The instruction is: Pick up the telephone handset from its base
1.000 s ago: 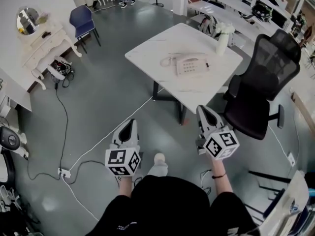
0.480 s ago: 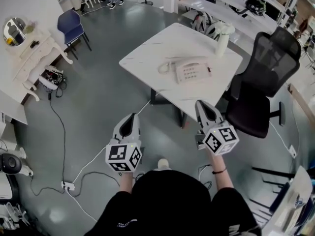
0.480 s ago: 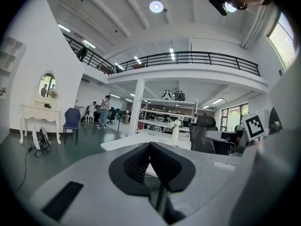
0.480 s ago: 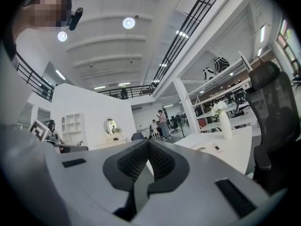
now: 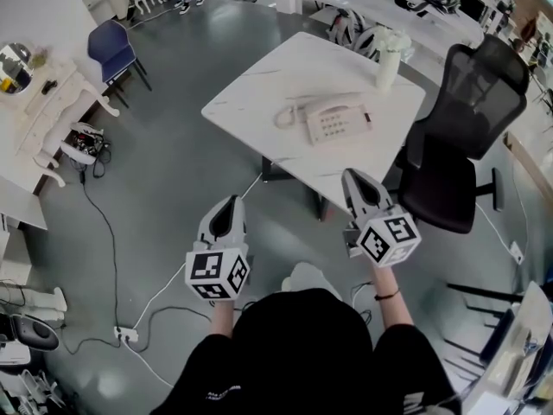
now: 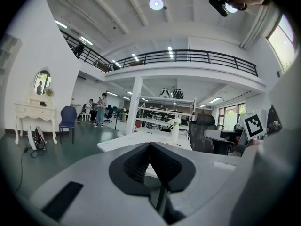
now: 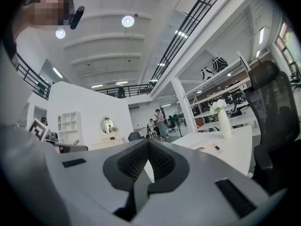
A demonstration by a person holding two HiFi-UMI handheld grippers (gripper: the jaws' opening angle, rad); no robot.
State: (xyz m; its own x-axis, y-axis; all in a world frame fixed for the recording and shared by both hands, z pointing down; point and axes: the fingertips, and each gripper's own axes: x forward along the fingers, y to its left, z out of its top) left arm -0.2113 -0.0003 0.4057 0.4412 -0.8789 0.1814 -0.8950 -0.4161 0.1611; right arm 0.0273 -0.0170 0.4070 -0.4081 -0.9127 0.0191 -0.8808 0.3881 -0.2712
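Note:
A cream telephone point(image 5: 335, 121) sits on the white table point(image 5: 251, 93), its handset point(image 5: 321, 106) lying on the base and a coiled cord at its left. My left gripper point(image 5: 227, 206) is shut and empty, held over the floor short of the table's near edge. My right gripper point(image 5: 356, 178) is also shut and empty, just before the table's near corner. In the left gripper view the jaws point(image 6: 150, 145) meet with the table point(image 6: 123, 142) beyond them. The right gripper view shows closed jaws point(image 7: 148, 141) and the telephone point(image 7: 209, 145) ahead to the right.
A white vase with flowers point(image 5: 389, 59) stands on the table's far right. A black office chair point(image 5: 458, 137) is at the table's right side. Cables point(image 5: 104, 232) and a power strip point(image 5: 127, 334) lie on the floor at left. A blue chair point(image 5: 117, 50) and a white dressing table point(image 5: 43, 102) stand far left.
The person has stepped forward, so both grippers have come closer to the table and telephone. Both stay shut and empty.

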